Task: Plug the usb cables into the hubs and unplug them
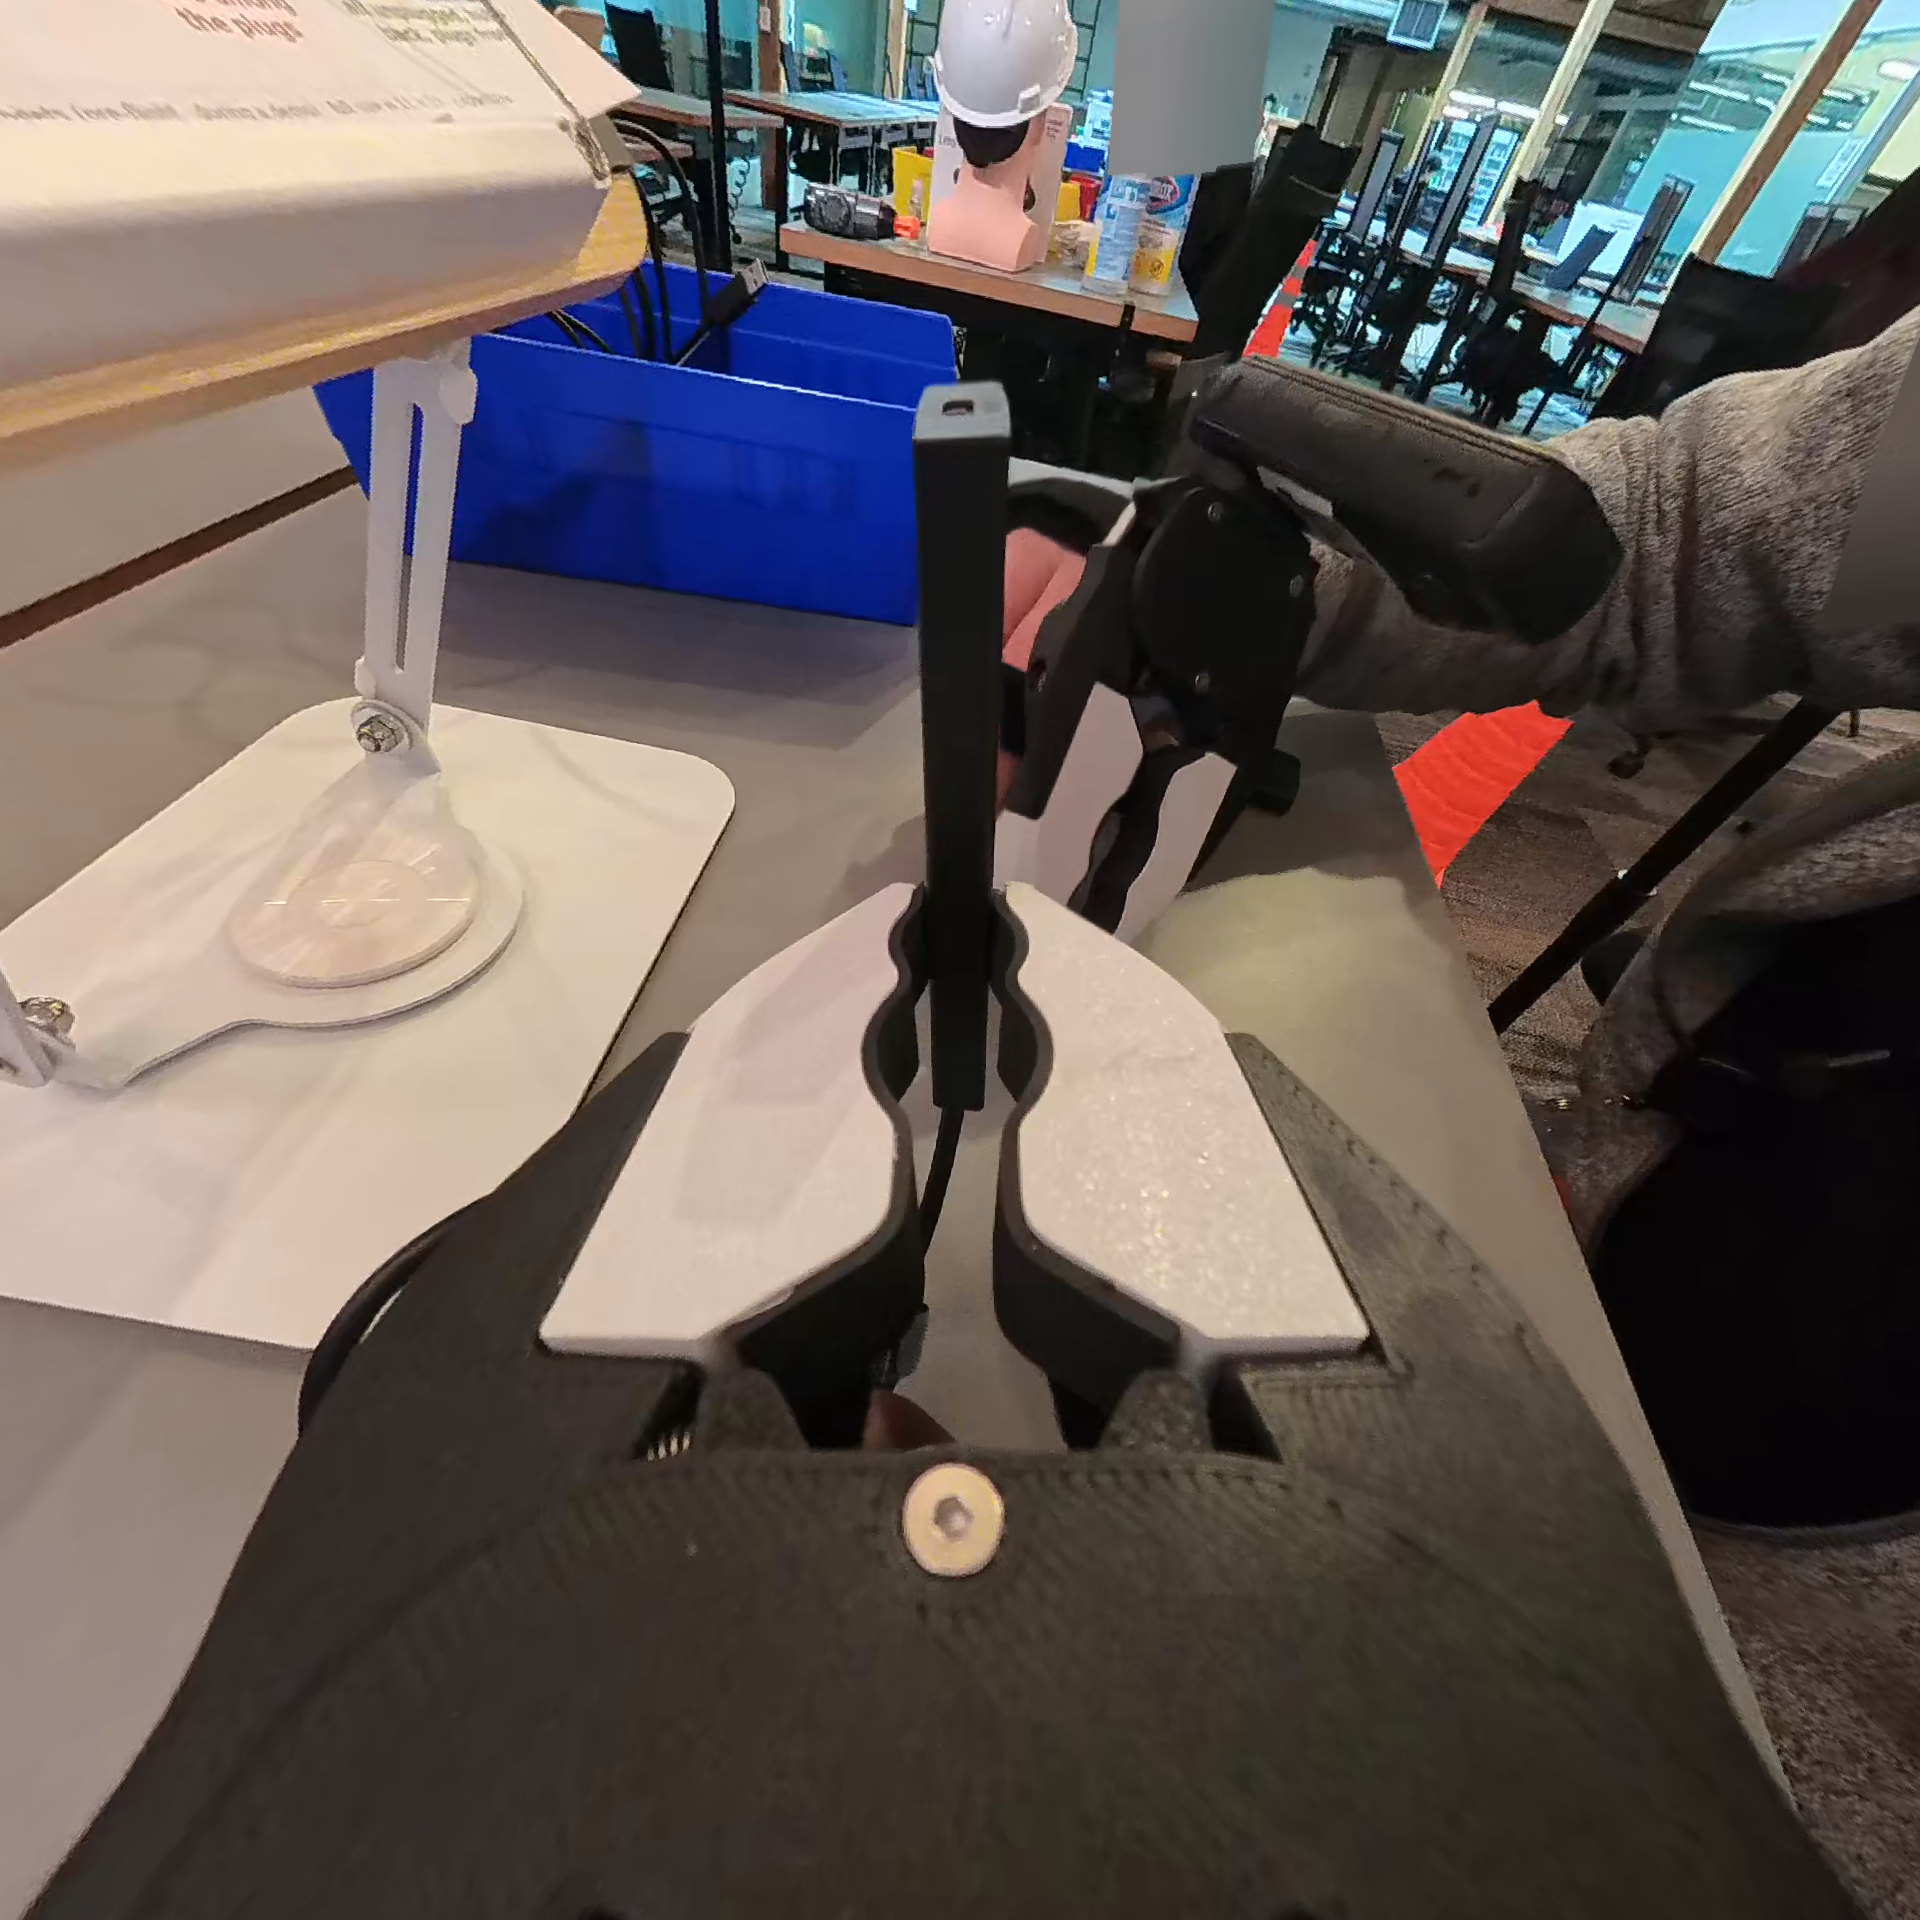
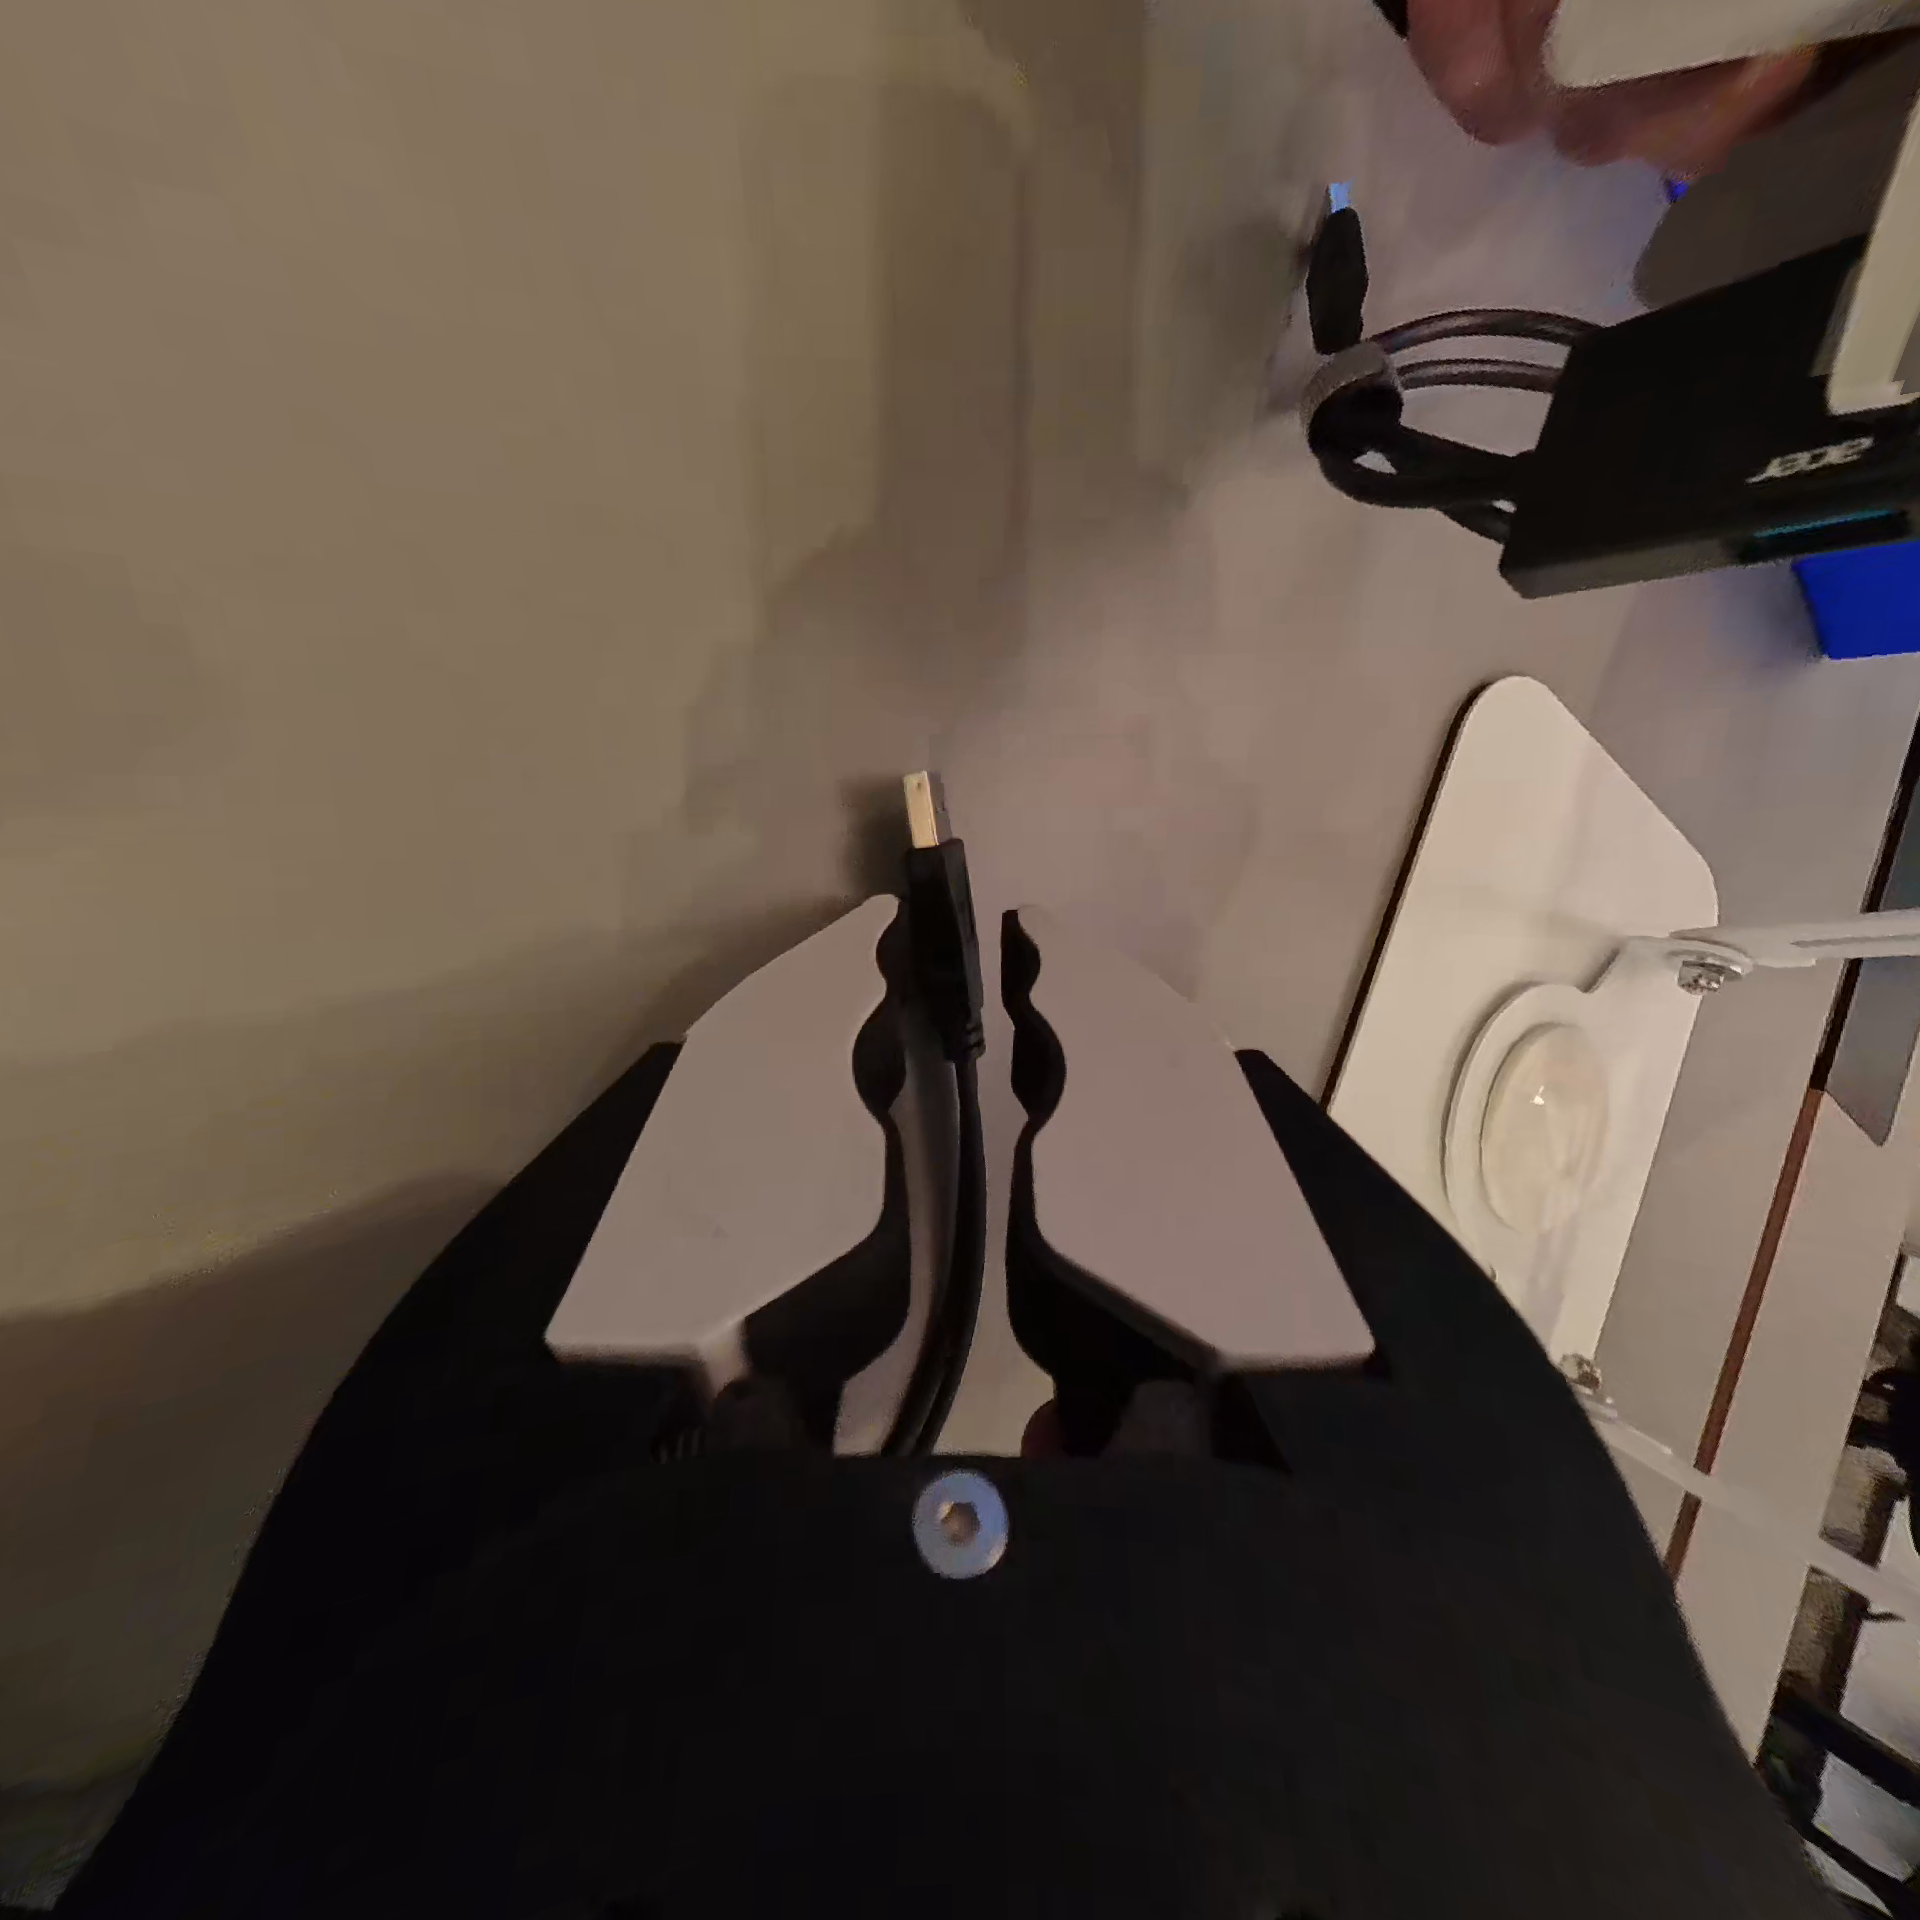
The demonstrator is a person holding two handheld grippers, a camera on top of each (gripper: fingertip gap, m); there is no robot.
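The left hand-held gripper (image 1: 961, 914) is clamped on a thin black hub (image 1: 961, 665), held upright above the worktop (image 1: 790, 748). The right hand-held gripper (image 2: 951, 925) stands a little apart around a black USB plug (image 2: 940, 904), with a gap on one side, so the plug could slip or tilt and miss the port

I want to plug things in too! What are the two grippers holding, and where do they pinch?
The left gripper pinches the black hub near its cable end. A USB plug sits between the right gripper's fingers, but one finger shows a gap, so no firm hold.
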